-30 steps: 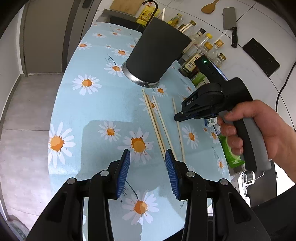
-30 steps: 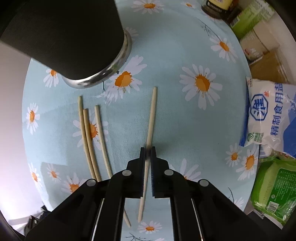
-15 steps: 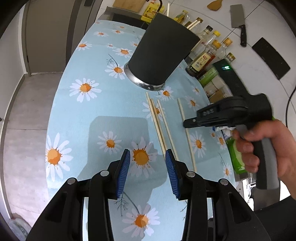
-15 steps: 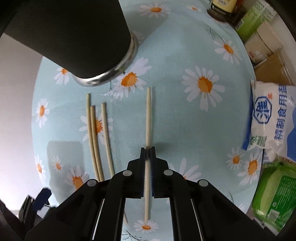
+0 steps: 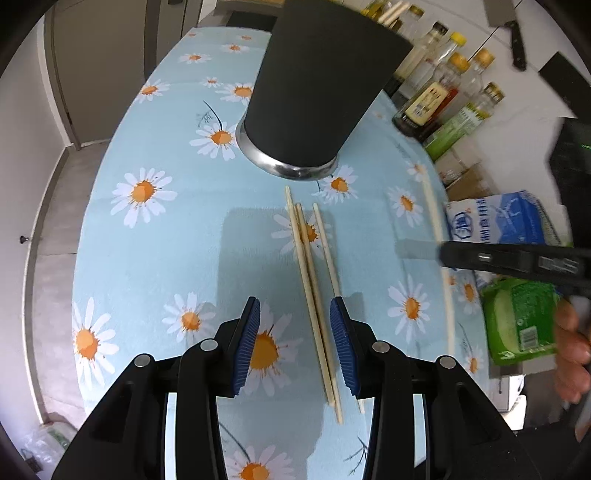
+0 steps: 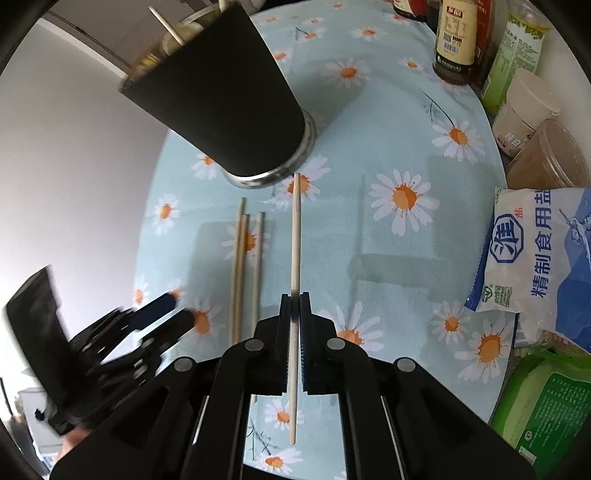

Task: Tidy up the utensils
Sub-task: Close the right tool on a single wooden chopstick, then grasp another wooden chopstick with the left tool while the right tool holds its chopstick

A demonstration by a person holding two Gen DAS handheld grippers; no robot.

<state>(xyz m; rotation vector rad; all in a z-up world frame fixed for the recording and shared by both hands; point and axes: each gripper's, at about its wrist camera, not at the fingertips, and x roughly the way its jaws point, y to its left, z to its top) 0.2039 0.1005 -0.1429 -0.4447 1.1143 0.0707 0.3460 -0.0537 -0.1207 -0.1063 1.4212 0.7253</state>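
Three wooden chopsticks (image 5: 312,273) lie side by side on the daisy tablecloth (image 5: 166,236), also in the right wrist view (image 6: 245,254). A black utensil cup (image 5: 317,92) with a steel base stands just beyond them; the right wrist view shows chopsticks inside the cup (image 6: 218,92). My left gripper (image 5: 295,347) is open, low over the near ends of the three chopsticks. My right gripper (image 6: 295,306) is shut on a fourth chopstick (image 6: 295,236), lifted off the cloth and pointing toward the cup; that chopstick also shows in the left wrist view (image 5: 436,229).
Sauce bottles (image 5: 432,107) stand behind the cup at the right. A salt bag (image 6: 539,258), a green packet (image 6: 546,410) and plastic jars (image 6: 528,110) line the table's right edge. A cleaver (image 5: 506,22) hangs on the wall.
My right gripper has lifted its chopstick off the cloth and risen to the right. My left gripper has moved right and forward, so the three chopsticks lie between its fingers.
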